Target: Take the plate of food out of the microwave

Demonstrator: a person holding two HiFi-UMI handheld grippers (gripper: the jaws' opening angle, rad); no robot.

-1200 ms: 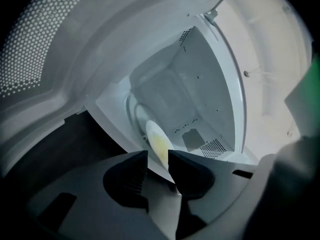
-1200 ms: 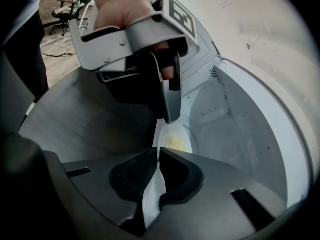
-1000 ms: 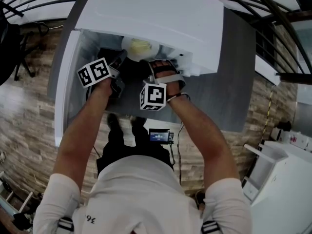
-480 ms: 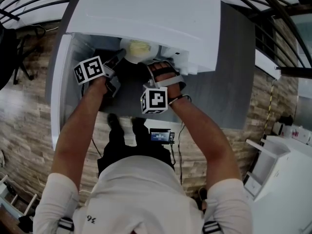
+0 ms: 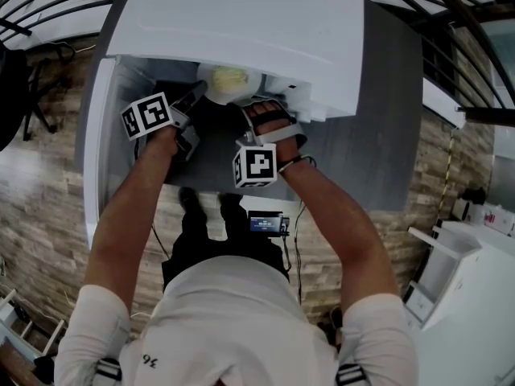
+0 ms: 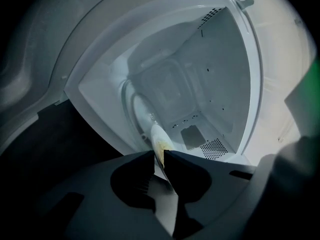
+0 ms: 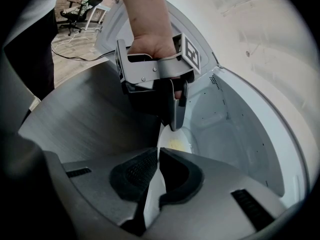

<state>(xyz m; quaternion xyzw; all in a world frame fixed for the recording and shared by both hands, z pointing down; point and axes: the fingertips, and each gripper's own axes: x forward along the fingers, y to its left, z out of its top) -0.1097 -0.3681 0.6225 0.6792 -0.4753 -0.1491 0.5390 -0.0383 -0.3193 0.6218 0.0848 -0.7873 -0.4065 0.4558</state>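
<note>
The plate (image 5: 228,91) sits in the mouth of the microwave (image 5: 241,22). It has yellow food (image 5: 231,77) on it. From above, the white top of the microwave hides the far part of the plate, so only the near part shows. In both gripper views the plate is seen from its edge, like a thin white line. The food there is just a small yellow smear, and I cannot tell what kind of food it is. I also cannot tell if the plate rests on the microwave's floor or is lifted a bit.

The left claw (image 6: 159,159) is clenched on the plate's rim on one side. The right claw (image 7: 159,156) is clenched on the rim on the other side, and the rim runs right between its dark pads. The claw bodies fill the bottom of their own views and cover the near part of the plate.

The microwave door (image 5: 100,135) hangs open at the left. The microwave stands on a grey counter (image 5: 386,135). The person's arms and white shirt cover the bottom of the head view. Past the counter is a wood floor (image 5: 48,183). Far back in the right gripper view stands a black chair (image 7: 85,6).
</note>
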